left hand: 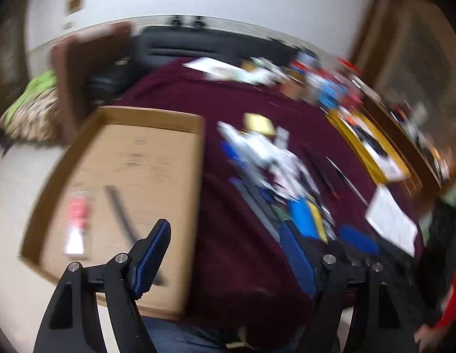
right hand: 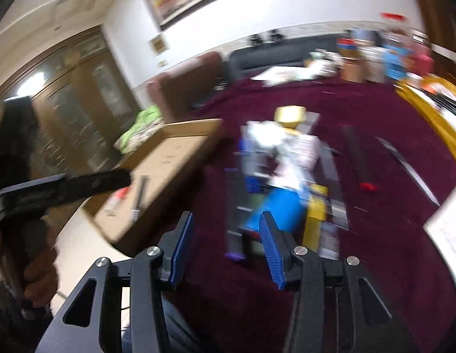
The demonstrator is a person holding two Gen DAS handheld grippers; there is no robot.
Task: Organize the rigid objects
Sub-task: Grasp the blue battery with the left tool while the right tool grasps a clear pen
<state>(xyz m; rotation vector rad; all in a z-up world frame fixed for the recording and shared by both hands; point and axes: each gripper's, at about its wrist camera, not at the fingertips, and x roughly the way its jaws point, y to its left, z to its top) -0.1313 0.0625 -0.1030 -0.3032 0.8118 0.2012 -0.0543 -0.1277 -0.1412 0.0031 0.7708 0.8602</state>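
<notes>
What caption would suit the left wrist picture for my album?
Open left tongs hover empty over a maroon tablecloth, between a shallow cardboard box and a blurred pile of stationery.

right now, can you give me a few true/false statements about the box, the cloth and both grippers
1. The cardboard box holds a red-and-white packet and a dark strip. True.
2. The left gripper is clamped on a blue item. False: open, holding nothing.
3. The pile of items lies on a maroon cloth. True.
4. The right gripper is shut. False: its fingers stand apart, empty.
</notes>
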